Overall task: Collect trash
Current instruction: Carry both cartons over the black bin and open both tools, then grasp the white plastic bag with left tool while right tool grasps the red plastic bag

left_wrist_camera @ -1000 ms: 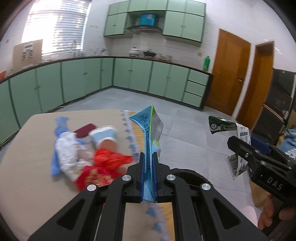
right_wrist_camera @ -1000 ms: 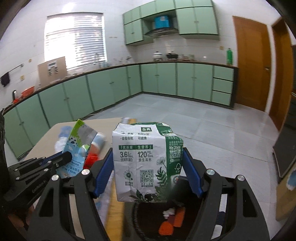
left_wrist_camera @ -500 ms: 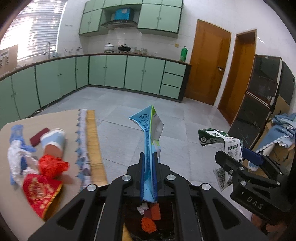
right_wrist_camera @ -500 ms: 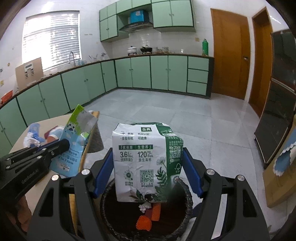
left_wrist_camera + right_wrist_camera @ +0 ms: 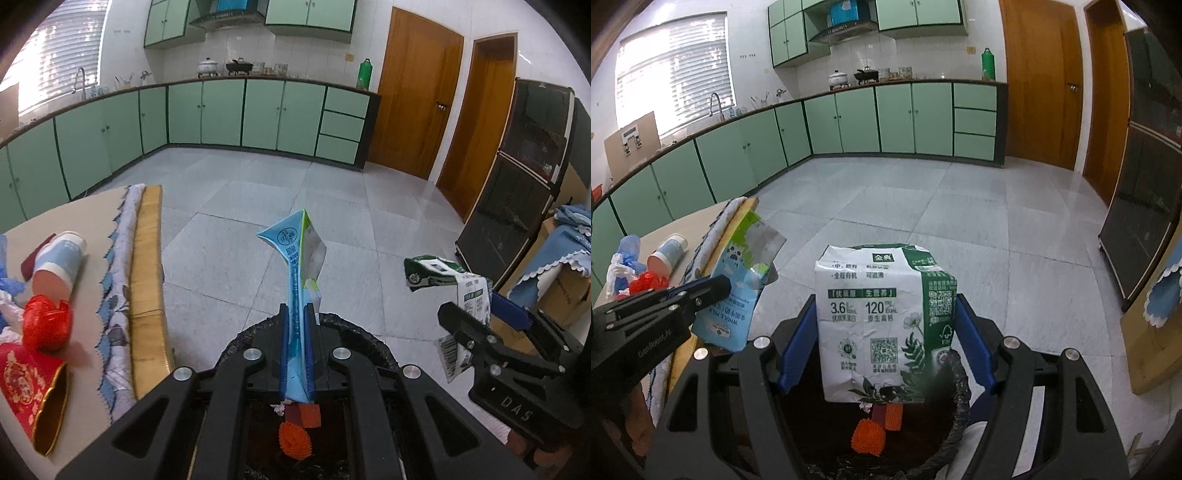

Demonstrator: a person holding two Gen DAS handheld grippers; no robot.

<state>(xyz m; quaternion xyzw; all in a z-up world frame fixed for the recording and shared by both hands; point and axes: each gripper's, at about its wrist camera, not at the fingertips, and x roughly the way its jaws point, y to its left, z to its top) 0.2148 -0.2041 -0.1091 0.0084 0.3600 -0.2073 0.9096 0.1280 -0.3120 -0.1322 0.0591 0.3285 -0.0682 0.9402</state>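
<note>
Both claws have swung away from the bench and are now hanging over the black-lined trash bin (image 5: 369,341), whose mouth was barely in view a second ago. Inside it, orange scraps (image 5: 868,435) are lying at the bottom.

The left claw (image 5: 296,325) is clenching a flattened blue milk carton (image 5: 295,280), which is standing upright between the pads above the bin's near rim. The right claw (image 5: 886,332) is gripping a crumpled green-and-white milk carton (image 5: 882,321) across its width, above the bin opening.

Grey tiled floor is lying open beyond the bin as far as the green cabinets. The bench's edge (image 5: 147,280), with its patterned cloth border, is running just left of the bin.

Only the left view is showing the red-and-gold paper cup (image 5: 33,387), the red wrapper (image 5: 46,325) and the blue-and-white cup (image 5: 57,260) near that bench edge clearly; the right view is showing them small.

Writing: "3.6" and "120" on the green carton, with QR codes; "WHOLE MILK" upside down on the blue one in the right view (image 5: 733,295).
</note>
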